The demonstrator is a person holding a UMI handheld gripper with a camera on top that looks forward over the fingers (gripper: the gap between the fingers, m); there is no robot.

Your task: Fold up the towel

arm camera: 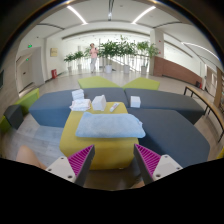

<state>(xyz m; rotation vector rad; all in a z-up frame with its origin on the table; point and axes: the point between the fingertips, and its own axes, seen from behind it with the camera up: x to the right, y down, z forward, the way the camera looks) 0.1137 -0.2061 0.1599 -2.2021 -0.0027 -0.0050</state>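
A light blue towel (110,126) lies flat and folded on a yellow block-shaped table (100,150), just ahead of my fingers. My gripper (112,160) is open and empty, its two pink pads spread wide, one finger (80,158) at the left and the other at the right, below the table's near edge. Nothing is between them.
Several white folded cloths (88,102) and a small white block (135,101) lie at the table's far end. Grey-blue sofa blocks (165,105) surround the table. Potted plants (120,48) and a person (94,55) stand far behind in a hall.
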